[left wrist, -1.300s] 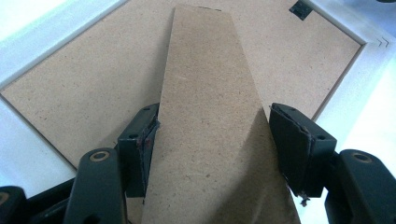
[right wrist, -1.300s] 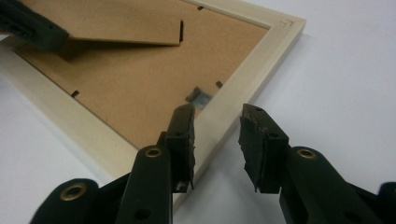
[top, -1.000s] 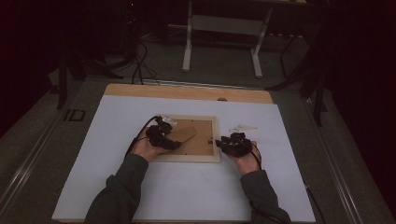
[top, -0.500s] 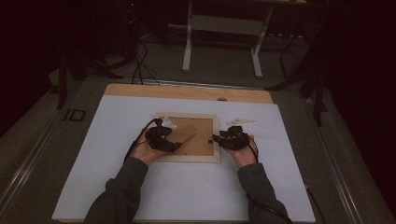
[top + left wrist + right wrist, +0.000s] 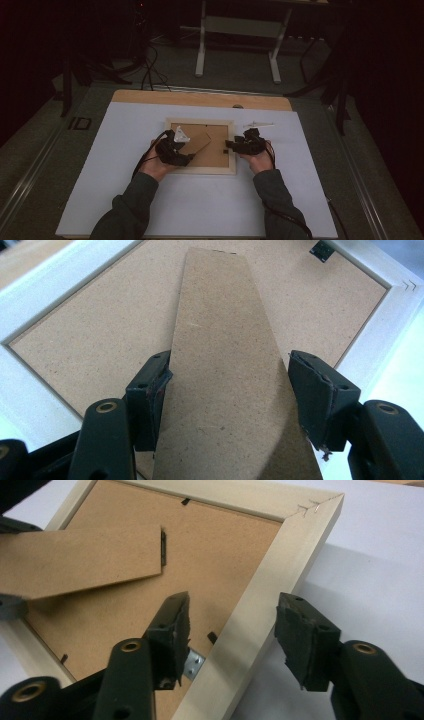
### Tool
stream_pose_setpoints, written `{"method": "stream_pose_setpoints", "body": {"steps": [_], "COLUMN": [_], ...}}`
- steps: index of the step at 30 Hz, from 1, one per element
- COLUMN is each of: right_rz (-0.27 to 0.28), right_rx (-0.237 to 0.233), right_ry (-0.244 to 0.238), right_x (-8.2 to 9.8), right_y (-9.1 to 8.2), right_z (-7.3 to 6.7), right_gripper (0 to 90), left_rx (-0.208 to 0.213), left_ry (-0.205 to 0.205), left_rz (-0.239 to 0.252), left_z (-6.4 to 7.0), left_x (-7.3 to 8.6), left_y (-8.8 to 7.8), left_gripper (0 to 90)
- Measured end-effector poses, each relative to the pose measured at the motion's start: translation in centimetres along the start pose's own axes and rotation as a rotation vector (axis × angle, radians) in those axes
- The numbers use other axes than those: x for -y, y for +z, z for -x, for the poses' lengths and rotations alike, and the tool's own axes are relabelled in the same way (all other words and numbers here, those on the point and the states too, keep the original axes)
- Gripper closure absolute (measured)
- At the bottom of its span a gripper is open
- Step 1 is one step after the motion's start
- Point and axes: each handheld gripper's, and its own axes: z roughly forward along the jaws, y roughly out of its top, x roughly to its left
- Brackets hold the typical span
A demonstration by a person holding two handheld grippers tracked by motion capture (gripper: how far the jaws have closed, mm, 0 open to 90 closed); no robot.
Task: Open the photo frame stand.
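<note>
A pale wooden picture frame [image 5: 205, 170] lies face down on the white mat, brown backing up. Its cardboard stand [image 5: 199, 145] is swung up off the backing. My left gripper [image 5: 189, 158] is at the frame's left side, shut on the stand [image 5: 225, 340], with a pad on each long edge. My right gripper [image 5: 229, 146] stands open at the frame's right side. Its jaws have just been opening and now straddle the frame's rail [image 5: 280, 555] without pressing it. The raised stand [image 5: 75, 565] shows at the left of the right gripper view.
A small pale object [image 5: 259, 124] lies on the mat behind the frame's right corner. A bare wooden strip [image 5: 200, 98] runs along the table's far edge. Metal legs [image 5: 235, 45] stand on the floor beyond. A small metal tab [image 5: 194, 664] sits on the frame's back.
My right hand has shifted a little farther from the person along the frame's right rail. The left hand and the raised stand have stayed put.
</note>
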Motion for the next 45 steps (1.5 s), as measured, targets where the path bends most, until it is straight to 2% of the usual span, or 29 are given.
{"method": "stream_pose_setpoints", "body": {"steps": [5, 16, 23, 26, 28, 30, 33, 37, 41, 45], "right_rz": [0.017, 0.014, 0.016, 0.007, 0.007, 0.013, 0.030, 0.071, 0.097, 0.109], "right_rx": [-0.014, -0.041, -0.088, -0.125, -0.154, -0.159, -0.167, -0.193, -0.191, -0.182], "right_ry": [0.028, 0.061, 0.091, 0.099, 0.102, 0.101, 0.112, 0.152, 0.164, 0.157], "right_x": [-0.4, -1.2, -1.3, -1.3, -1.3, -1.4, -1.4, -1.3, -1.4, -1.6], "right_y": [-0.1, 0.1, 0.1, 0.4, 0.5, 0.5, 0.3, -0.1, -0.5, -0.9], "right_z": [0.4, 1.2, 2.1, 2.2, 2.3, 2.1, 2.2, 2.5, 2.6, 2.5], "right_gripper": [43.0, 42.3, 41.8, 40.9, 41.3, 41.0, 44.6, 49.5, 52.4, 54.0], "left_rx": [-0.032, -0.075, -0.103, -0.117, -0.116, -0.114, -0.122, -0.138, -0.146, -0.151], "left_ry": [0.031, 0.070, 0.109, 0.139, 0.147, 0.149, 0.154, 0.169, 0.172, 0.169], "left_rz": [0.024, 0.050, 0.077, 0.098, 0.105, 0.105, 0.118, 0.123, 0.131, 0.140], "left_z": [0.7, 1.4, 2.0, 2.4, 2.4, 2.3, 2.3, 2.4, 2.3, 2.2], "left_x": [0.2, 0.5, 0.6, 0.6, 0.6, 0.6, 0.6, 0.5, 0.3, 0.1], "left_y": [-0.4, -0.8, -1.2, -1.4, -1.5, -1.6, -1.7, -1.9, -2.0, -2.0], "left_gripper": [38.5, 38.5, 38.5, 38.5, 38.5, 38.5, 38.5, 38.5, 38.5, 38.5]}}
